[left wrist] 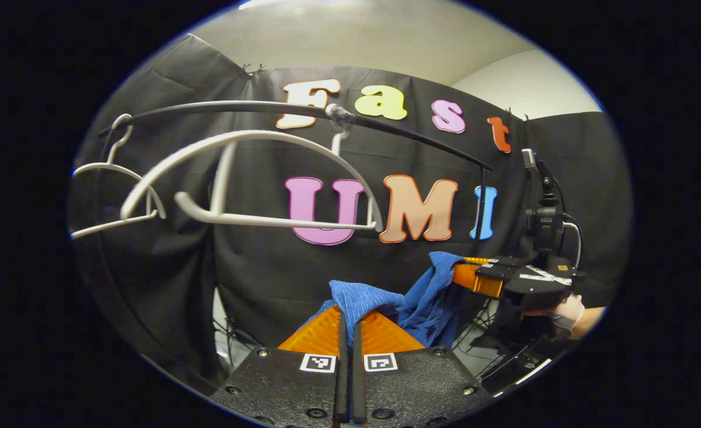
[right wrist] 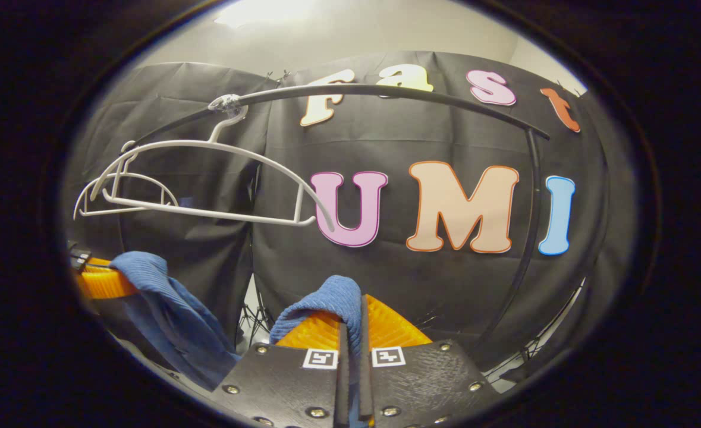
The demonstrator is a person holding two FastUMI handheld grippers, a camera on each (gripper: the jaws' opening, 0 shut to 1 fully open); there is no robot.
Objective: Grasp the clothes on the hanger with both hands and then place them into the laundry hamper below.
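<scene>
Left gripper view first: my left claw (left wrist: 350,318) has its fingers drawn together, almost touching, and they are clamped on a fold of the blue garment (left wrist: 362,300), which bunches up over the tips. From there the cloth runs to the right and rises to the right claw (left wrist: 466,274), farther off, where another bunch of blue wraps the finger ends. A hand (left wrist: 567,315) holds that claw from behind. Above the garment hangs the big white hanger (left wrist: 249,178), bare, hooked on the black rail (left wrist: 302,113). A second, smaller white hanger (left wrist: 118,196) hangs to the left of the big one, on the same rail. The garment sits well below the big hanger, clear of it.

Now the right gripper view: my right claw (right wrist: 350,321) is closed too, fingers nearly together, pinching a rolled edge of the blue garment (right wrist: 326,303) that humps over the left finger. Down to the left of it the cloth drapes in a long fold and climbs to the left claw (right wrist: 103,279), which carries a bunch of blue at its tip. The big white hanger (right wrist: 207,178) hangs above that fold, empty, under the black rail (right wrist: 386,92), with the smaller hanger (right wrist: 127,193) behind it at its left end.
</scene>
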